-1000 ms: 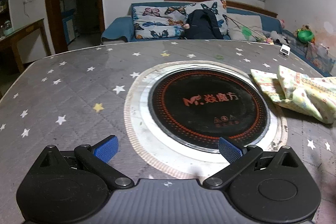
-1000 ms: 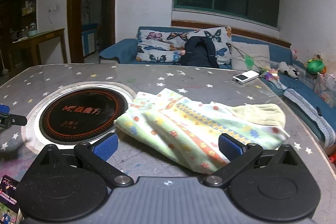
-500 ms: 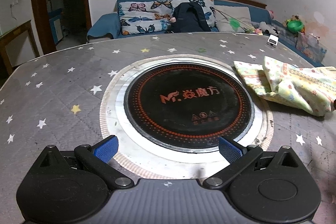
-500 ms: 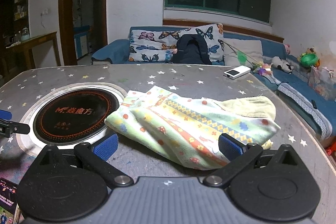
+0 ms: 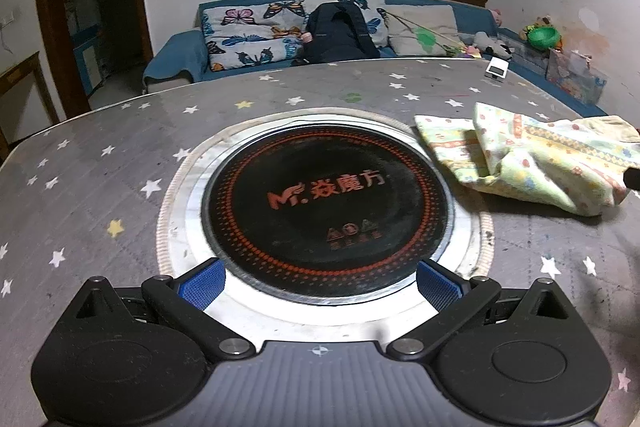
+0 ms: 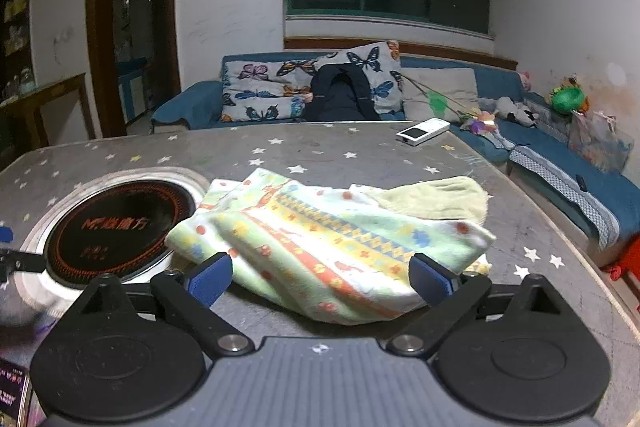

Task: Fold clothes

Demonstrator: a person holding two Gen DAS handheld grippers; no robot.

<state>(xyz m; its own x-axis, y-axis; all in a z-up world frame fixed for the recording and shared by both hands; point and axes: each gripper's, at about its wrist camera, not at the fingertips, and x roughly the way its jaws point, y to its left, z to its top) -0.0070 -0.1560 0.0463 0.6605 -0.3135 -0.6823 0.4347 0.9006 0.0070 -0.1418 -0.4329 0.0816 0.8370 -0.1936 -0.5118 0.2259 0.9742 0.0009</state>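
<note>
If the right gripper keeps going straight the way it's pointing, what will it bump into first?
Most likely the crumpled patterned cloth. It lies right ahead of the right gripper, whose open jaws have just been closing slightly, its near edge between them, untouched as far as the picture shows.

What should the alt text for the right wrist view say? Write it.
A crumpled, brightly patterned cloth lies on a grey star-print table, just beyond the open right gripper, whose jaws have just closed slightly without touching it. A round black hob sits left, a sofa behind.

Right gripper [image 6: 320, 277] jaws closing slightly, crumpled garment [image 6: 332, 239] between
</note>
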